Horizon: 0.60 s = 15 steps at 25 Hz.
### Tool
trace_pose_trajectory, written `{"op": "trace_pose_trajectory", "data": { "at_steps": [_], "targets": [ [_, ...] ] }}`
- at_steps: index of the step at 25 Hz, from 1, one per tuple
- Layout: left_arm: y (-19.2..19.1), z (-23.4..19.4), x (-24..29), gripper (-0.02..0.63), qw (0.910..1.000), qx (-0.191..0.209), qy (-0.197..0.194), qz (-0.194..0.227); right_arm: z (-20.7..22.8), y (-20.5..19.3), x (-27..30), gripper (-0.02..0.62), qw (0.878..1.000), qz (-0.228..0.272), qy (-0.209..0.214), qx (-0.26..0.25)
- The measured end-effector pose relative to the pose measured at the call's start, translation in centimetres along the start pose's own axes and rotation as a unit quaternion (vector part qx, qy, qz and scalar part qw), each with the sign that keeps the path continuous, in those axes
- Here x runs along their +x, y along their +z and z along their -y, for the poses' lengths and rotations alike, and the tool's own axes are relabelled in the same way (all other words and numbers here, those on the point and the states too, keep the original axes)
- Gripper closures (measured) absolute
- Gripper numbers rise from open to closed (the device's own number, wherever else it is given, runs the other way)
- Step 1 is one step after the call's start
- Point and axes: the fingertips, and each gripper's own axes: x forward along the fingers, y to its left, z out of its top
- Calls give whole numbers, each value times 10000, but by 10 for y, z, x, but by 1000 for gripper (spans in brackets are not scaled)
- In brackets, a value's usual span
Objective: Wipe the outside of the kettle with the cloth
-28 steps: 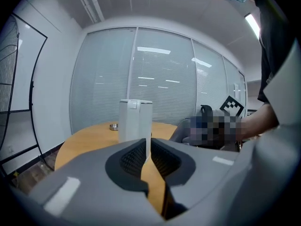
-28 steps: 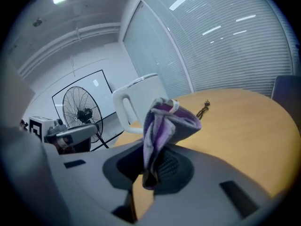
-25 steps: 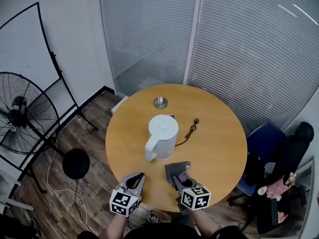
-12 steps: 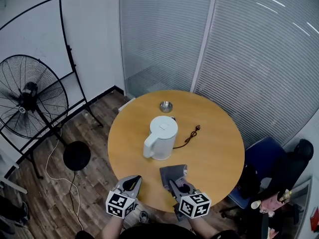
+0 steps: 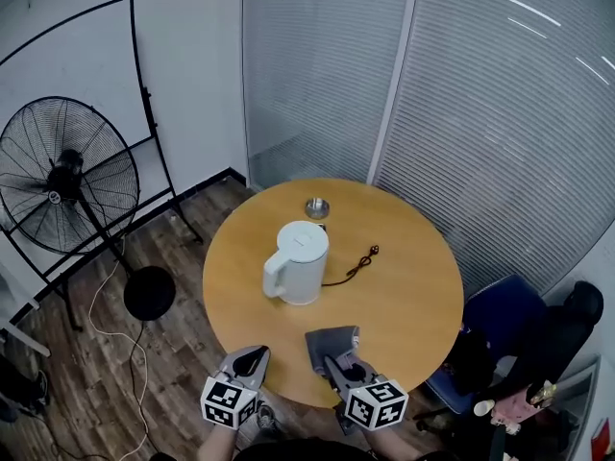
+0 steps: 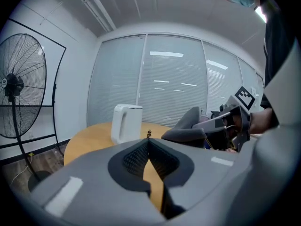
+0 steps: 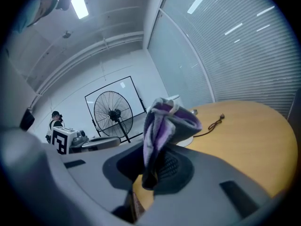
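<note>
right gripper view, purple-lined cloth point(image 7: 161, 126), head view, plain grey

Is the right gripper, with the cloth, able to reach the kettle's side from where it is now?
Probably yes. Only bare table lies between the cloth in the right gripper and the kettle.

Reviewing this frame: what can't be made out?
- Kettle, right gripper view: mostly hidden behind the cloth held in the right claw.
- Small metal dish, head view: too small to identify.
- Power cord, head view: its kettle end is hidden by the kettle body.
</note>
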Motion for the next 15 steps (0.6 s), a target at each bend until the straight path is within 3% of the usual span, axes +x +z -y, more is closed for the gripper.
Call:
{"op": "trace_pose_trajectory", "data": {
  "at_steps": [15],
  "targets": [
    [-23, 51, -33, 595, 9988, -187, 447, -9, -1, -26, -43, 554, 9990, -219, 377, -66]
  ]
}}
